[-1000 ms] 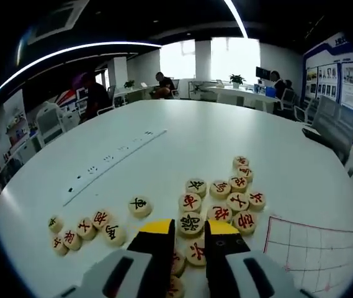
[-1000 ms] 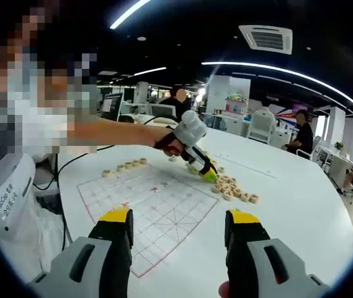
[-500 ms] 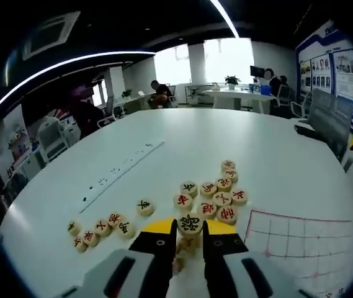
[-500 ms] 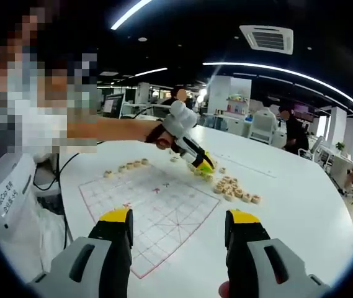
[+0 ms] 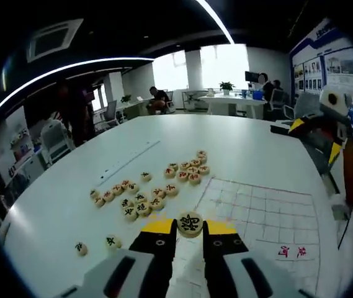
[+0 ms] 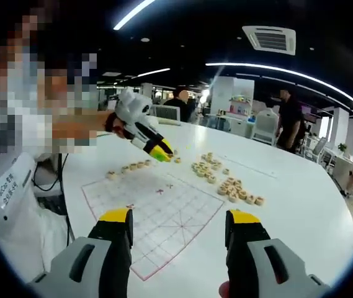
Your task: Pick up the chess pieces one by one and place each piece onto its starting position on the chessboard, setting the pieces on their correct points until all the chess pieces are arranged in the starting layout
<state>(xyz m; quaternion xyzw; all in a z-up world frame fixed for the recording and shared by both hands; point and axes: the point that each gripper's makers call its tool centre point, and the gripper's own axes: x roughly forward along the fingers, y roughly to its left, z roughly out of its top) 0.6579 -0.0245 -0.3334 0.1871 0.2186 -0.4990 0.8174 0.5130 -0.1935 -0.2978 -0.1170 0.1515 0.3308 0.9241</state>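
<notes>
The left gripper (image 5: 189, 231), clenched on a chess piece (image 5: 190, 224), has lifted away from the piece cluster (image 5: 145, 200) and now hangs over the chessboard (image 5: 269, 214) edge, while the right gripper (image 6: 179, 225) stays spread wide above the chessboard.

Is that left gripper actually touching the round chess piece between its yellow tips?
Touching. In the left gripper view, the left gripper has its yellow-tipped jaws shut against both sides of the chess piece, holding it above the chessboard.
</notes>
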